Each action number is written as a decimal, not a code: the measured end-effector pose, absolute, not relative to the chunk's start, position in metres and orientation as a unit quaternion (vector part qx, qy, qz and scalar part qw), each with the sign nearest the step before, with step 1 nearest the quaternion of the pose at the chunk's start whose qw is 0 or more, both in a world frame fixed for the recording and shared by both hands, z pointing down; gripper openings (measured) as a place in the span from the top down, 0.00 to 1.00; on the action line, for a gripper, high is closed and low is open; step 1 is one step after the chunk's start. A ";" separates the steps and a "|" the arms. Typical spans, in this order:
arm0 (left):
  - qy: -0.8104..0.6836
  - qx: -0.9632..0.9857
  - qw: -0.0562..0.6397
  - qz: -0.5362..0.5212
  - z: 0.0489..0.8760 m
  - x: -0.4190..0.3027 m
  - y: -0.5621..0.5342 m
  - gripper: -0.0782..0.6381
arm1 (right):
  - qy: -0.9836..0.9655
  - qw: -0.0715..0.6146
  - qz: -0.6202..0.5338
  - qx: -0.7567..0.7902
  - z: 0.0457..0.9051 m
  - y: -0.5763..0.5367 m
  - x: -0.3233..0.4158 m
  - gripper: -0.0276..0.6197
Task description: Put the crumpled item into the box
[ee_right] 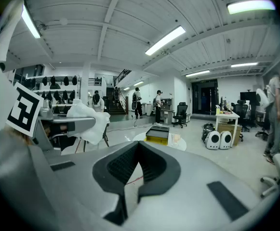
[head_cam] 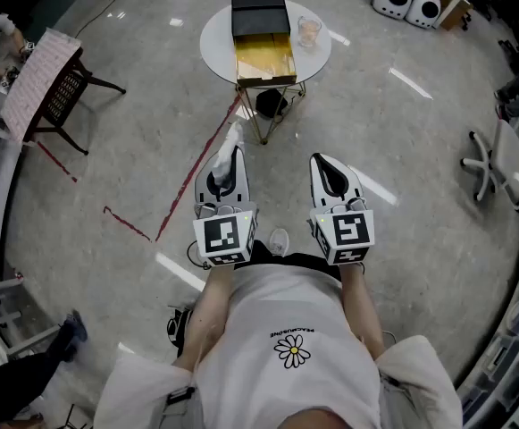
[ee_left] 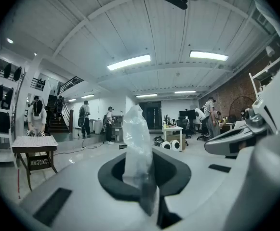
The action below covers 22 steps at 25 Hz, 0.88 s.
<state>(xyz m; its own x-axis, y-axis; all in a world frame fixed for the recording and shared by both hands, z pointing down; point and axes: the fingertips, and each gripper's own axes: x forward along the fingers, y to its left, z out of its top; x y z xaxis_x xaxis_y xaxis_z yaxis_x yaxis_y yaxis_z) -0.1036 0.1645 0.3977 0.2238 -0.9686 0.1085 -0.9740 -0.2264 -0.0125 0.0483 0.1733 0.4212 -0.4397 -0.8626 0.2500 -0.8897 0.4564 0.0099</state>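
Observation:
A crumpled clear plastic item (head_cam: 231, 144) sticks up out of my left gripper (head_cam: 226, 161), which is shut on its lower end. In the left gripper view the crumpled item (ee_left: 137, 141) rises from between the closed jaws of the left gripper (ee_left: 148, 198). My right gripper (head_cam: 328, 164) is held beside it, shut, with nothing in it (ee_right: 130, 179). The box (head_cam: 263, 59) lies open on a round white table (head_cam: 216, 39) ahead of both grippers, with a black lid and a yellow inside. From the right gripper view the box (ee_right: 158, 134) is far off.
A glass cup (head_cam: 309, 30) stands on the table right of the box. A dark object (head_cam: 271, 104) sits under the table. A chair with a patterned board (head_cam: 46, 80) stands at the left, an office chair (head_cam: 500, 164) at the right. Red tape (head_cam: 196, 170) marks the floor.

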 end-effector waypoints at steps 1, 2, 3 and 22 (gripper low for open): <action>-0.621 0.782 0.029 0.044 0.396 -0.103 0.166 0.85 | -0.847 0.110 0.062 0.517 0.421 0.174 0.049 0.95; -0.621 0.782 0.030 0.042 0.395 -0.101 0.166 0.85 | -0.847 0.110 0.062 0.517 0.420 0.175 0.050 0.95; -0.621 0.782 0.030 0.040 0.393 -0.101 0.167 0.85 | -0.847 0.109 0.063 0.516 0.420 0.176 0.051 0.95; -0.630 0.776 0.033 0.011 0.379 -0.102 0.170 0.84 | -0.863 0.064 0.077 0.496 0.415 0.184 0.055 0.95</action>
